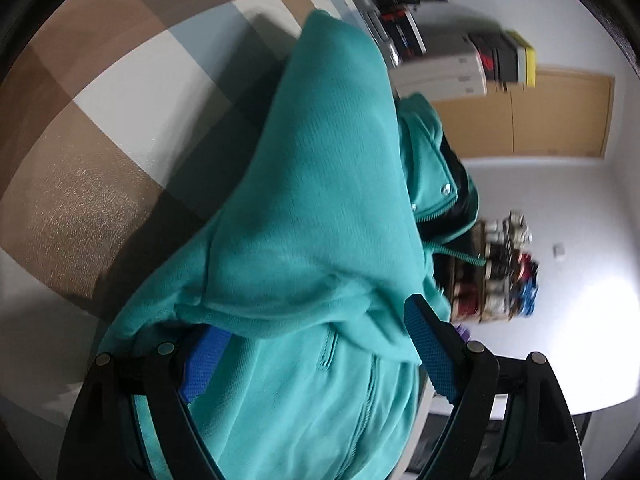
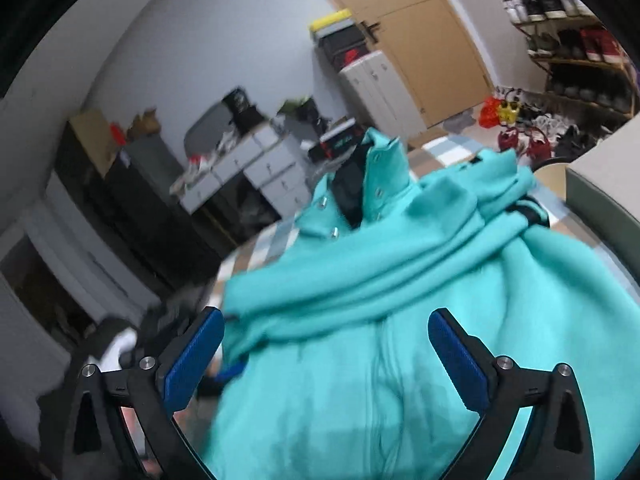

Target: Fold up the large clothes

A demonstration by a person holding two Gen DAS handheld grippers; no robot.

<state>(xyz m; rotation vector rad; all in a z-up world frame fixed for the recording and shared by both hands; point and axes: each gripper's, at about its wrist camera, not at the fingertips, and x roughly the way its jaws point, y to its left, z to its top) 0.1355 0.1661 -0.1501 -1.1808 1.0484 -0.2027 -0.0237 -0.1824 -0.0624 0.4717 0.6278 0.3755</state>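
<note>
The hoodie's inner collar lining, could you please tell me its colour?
Black, against the teal hoodie; the lining shows best in the right wrist view.

Both views sit right behind their own gripper, angled downward and close over the teal hoodie point(image 1: 320, 208) — the left wrist view is rolled sideways, the right nearer upright. They share the hoodie point(image 2: 400, 288), the checkered floor point(image 1: 100, 120) and the shoe rack point(image 2: 568, 40).
</note>
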